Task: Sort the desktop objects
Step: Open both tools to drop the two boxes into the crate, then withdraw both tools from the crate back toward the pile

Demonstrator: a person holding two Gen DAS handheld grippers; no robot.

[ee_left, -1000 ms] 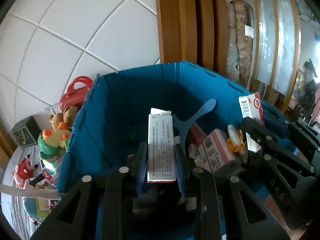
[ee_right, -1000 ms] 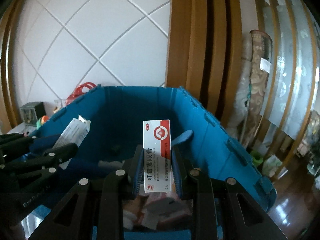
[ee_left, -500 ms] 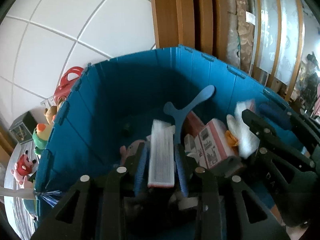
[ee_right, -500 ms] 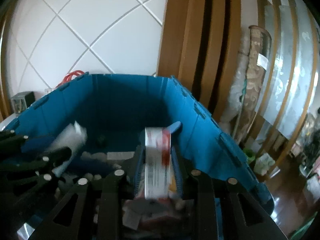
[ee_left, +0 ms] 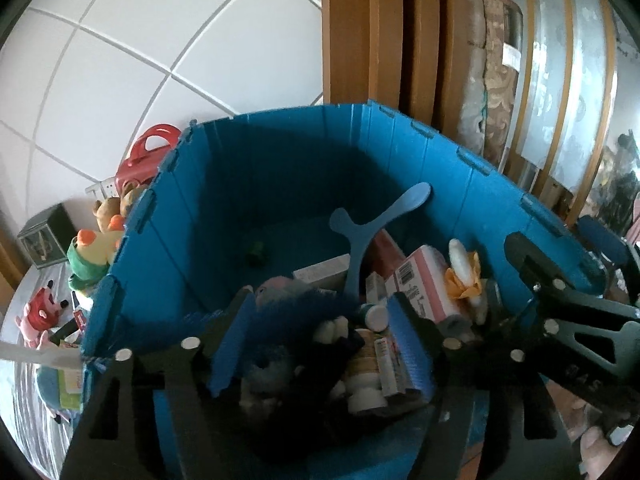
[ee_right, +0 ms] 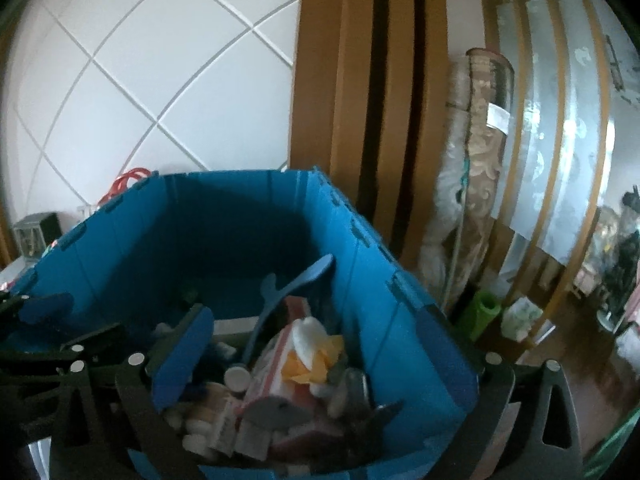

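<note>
A blue folding bin (ee_left: 280,168) (ee_right: 224,224) holds several sorted things: a blue boomerang (ee_left: 360,236) (ee_right: 280,300), a pink box (ee_left: 424,280), a white and orange plush (ee_left: 464,276) (ee_right: 312,348), small bottles and a dark blue furry toy (ee_left: 304,312). My left gripper (ee_left: 320,340) is open and empty over the bin's near side. My right gripper (ee_right: 312,368) is open wide and empty, astride the bin's right wall. The right gripper also shows at the right edge of the left wrist view (ee_left: 568,320).
Plush toys (ee_left: 96,248), a red toy (ee_left: 144,156) and a small dark box (ee_left: 44,236) lie on the table left of the bin. A tiled wall and a wooden door frame (ee_right: 360,80) stand behind. A rolled rug (ee_right: 480,160) stands at the right.
Both grippers opened and let go of their medicine boxes, which dropped into the bin. Both moved down toward the bin's contents.
</note>
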